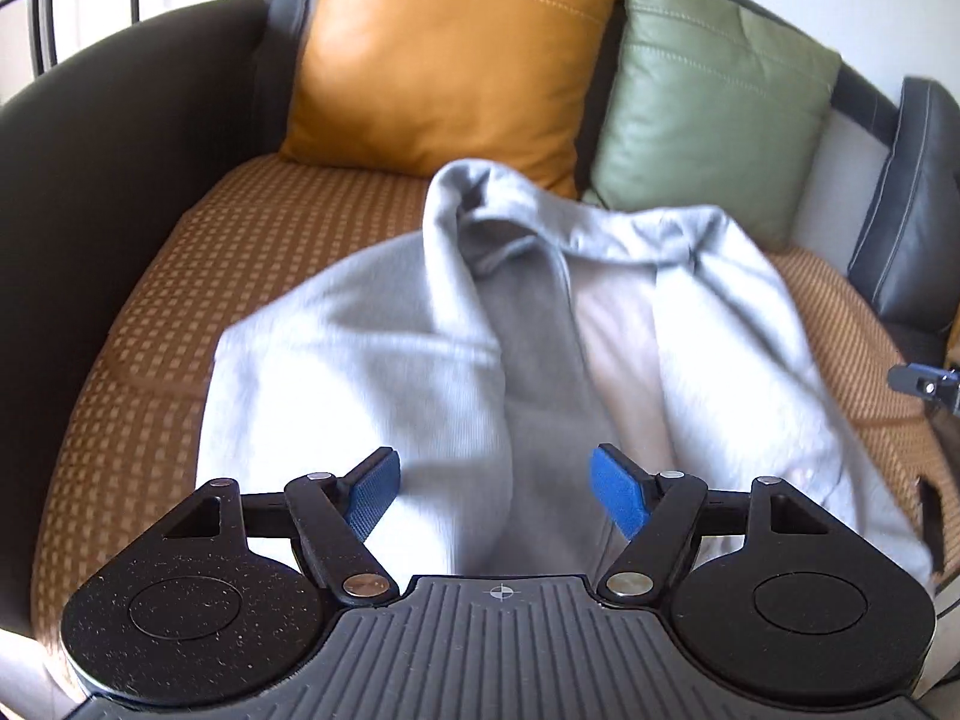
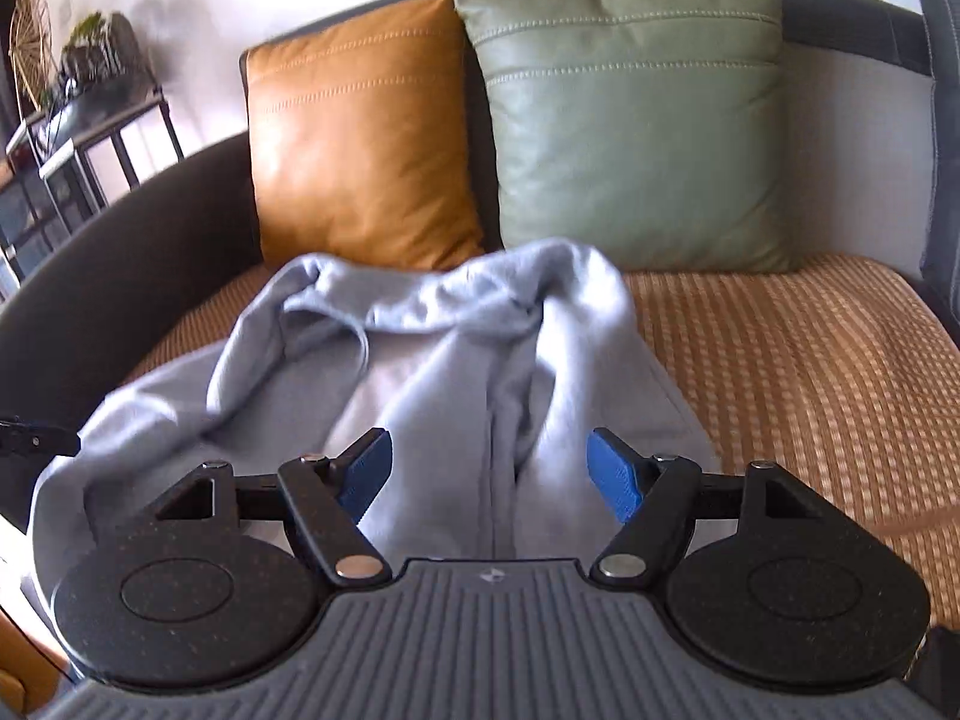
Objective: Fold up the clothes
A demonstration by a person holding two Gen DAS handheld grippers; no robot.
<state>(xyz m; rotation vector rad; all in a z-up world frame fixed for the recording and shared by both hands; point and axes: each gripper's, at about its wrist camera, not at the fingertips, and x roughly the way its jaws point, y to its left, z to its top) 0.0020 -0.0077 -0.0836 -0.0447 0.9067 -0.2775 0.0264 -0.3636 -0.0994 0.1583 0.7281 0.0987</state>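
Grey garment (image 1: 372, 348): soft matt knit cloth, fleecy-looking. Seat cover (image 1: 150, 372): coarse woven checked fabric, matt. Orange cushion (image 1: 444, 54) & green cushion (image 1: 714, 108): smooth leather-like, slight sheen, visible stitching. Blue pads (image 1: 372, 495): textured, rubbery; gripper bodies matt black plastic w/ shiny metal pins.

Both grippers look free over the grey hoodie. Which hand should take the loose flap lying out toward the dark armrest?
Left, probably. The left gripper is open over the hoodie half whose flap spreads toward the armrest. The right gripper, also open, hangs over the other half, by bare seat.
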